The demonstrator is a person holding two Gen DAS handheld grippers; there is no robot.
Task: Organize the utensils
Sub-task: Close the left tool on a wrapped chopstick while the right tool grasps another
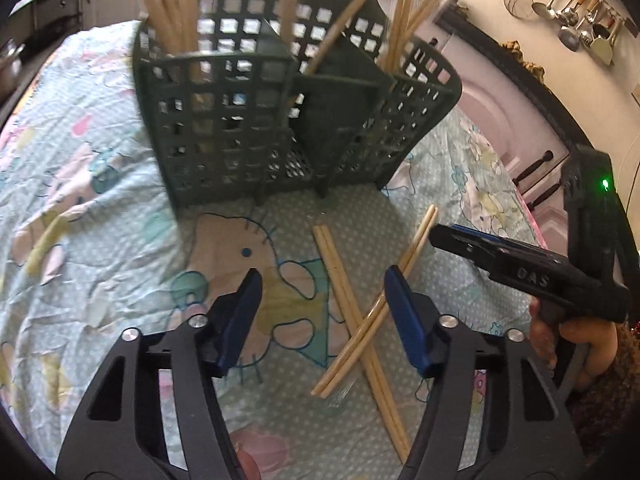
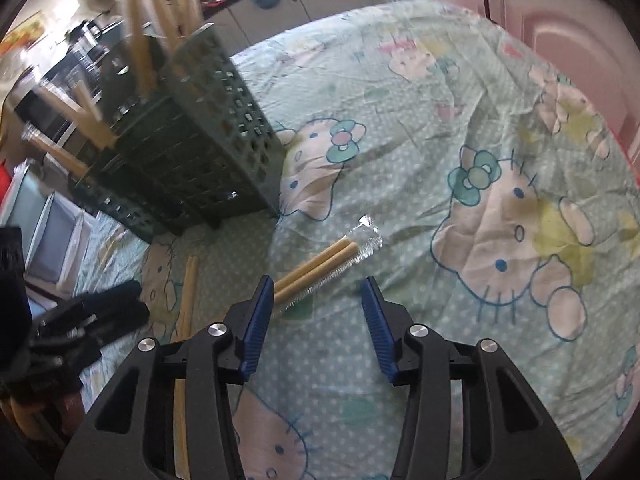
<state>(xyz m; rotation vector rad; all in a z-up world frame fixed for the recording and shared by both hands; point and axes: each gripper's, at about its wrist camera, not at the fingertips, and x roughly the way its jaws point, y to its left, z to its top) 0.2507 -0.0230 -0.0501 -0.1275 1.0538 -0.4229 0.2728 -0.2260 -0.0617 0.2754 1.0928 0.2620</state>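
Left wrist view: left gripper (image 1: pixel 322 280) and right gripper (image 2: pixel 318 286) both gape empty above crossed chopsticks (image 1: pixel 352 312)

Left gripper (image 1: pixel 322 280) points steeply downward, jaws parted, nothing pressed between the blue pads (image 1: pixel 404 312). Right gripper (image 2: pixel 318 286) is likewise angled down, jaws apart, pads gripping nothing. A hand (image 1: pixel 576 344) holds the right gripper's handle at near right.
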